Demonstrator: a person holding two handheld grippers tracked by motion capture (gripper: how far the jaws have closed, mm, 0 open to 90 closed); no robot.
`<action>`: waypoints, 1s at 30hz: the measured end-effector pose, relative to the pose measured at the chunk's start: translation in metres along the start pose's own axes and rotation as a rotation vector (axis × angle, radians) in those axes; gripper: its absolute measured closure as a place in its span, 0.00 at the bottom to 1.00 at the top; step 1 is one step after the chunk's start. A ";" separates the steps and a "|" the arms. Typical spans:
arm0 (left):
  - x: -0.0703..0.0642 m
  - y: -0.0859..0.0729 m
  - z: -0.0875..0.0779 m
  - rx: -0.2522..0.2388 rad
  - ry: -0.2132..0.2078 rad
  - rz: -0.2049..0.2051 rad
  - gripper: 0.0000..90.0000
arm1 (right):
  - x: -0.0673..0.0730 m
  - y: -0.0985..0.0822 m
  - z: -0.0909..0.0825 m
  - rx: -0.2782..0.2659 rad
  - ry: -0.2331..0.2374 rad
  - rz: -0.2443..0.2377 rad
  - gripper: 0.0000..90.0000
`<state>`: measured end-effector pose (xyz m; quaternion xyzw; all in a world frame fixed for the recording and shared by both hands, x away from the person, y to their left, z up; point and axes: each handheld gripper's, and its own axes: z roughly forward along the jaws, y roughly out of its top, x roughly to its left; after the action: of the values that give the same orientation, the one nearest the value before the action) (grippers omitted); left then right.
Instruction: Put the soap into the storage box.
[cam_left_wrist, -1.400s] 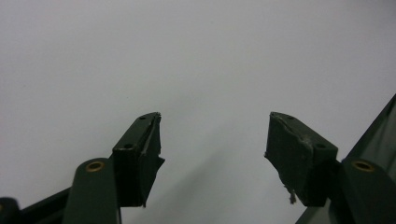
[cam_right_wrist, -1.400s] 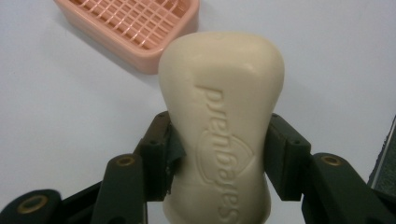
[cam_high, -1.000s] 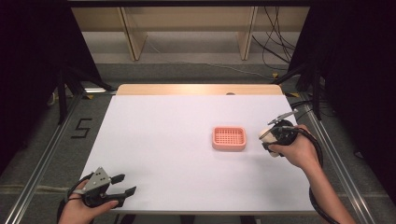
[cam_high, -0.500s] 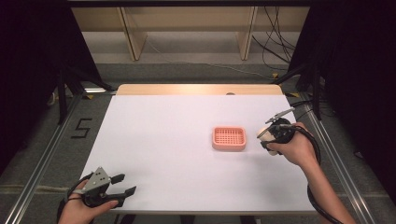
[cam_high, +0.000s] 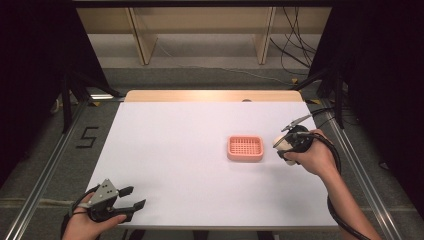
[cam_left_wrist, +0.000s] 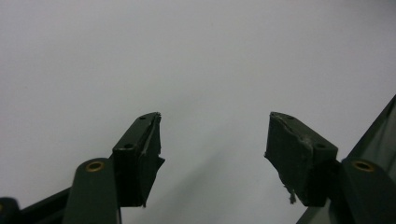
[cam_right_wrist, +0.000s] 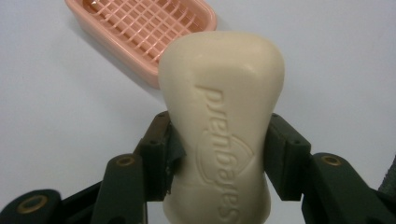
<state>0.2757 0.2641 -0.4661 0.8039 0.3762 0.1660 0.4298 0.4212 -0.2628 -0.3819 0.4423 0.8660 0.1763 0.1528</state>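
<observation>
A cream bar of soap (cam_right_wrist: 222, 121) with embossed lettering is pinched between the jaws of my right gripper (cam_right_wrist: 219, 154), which is shut on it. In the high view that right gripper (cam_high: 281, 146) hovers just right of a pink slatted soap dish (cam_high: 245, 148), with the soap (cam_high: 281, 144) at its tip. The dish (cam_right_wrist: 140, 28) lies beyond the soap in the right gripper view, apart from it. My left gripper (cam_high: 132, 198) rests at the table's near left corner, open; its jaws (cam_left_wrist: 215, 140) stand wide over bare white table with nothing between them.
The white table top (cam_high: 190, 150) ends in a wooden strip (cam_high: 210, 96) at the far edge. Metal rails (cam_high: 45, 175) run along both sides. Wooden shelf legs and loose cables (cam_high: 295, 50) lie on the floor beyond the table.
</observation>
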 end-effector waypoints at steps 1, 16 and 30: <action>0.000 0.000 0.000 -0.001 0.000 -0.001 0.39 | 0.000 0.000 0.000 0.001 0.001 -0.009 0.56; 0.000 0.000 0.000 -0.001 -0.002 -0.002 0.39 | 0.001 0.003 0.007 0.008 0.018 -0.058 0.56; 0.000 0.000 0.000 0.001 0.001 0.001 0.39 | 0.001 0.007 0.016 0.020 0.041 -0.143 0.56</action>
<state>0.2760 0.2642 -0.4663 0.8042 0.3757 0.1664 0.4293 0.4327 -0.2554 -0.3928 0.3772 0.9000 0.1653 0.1429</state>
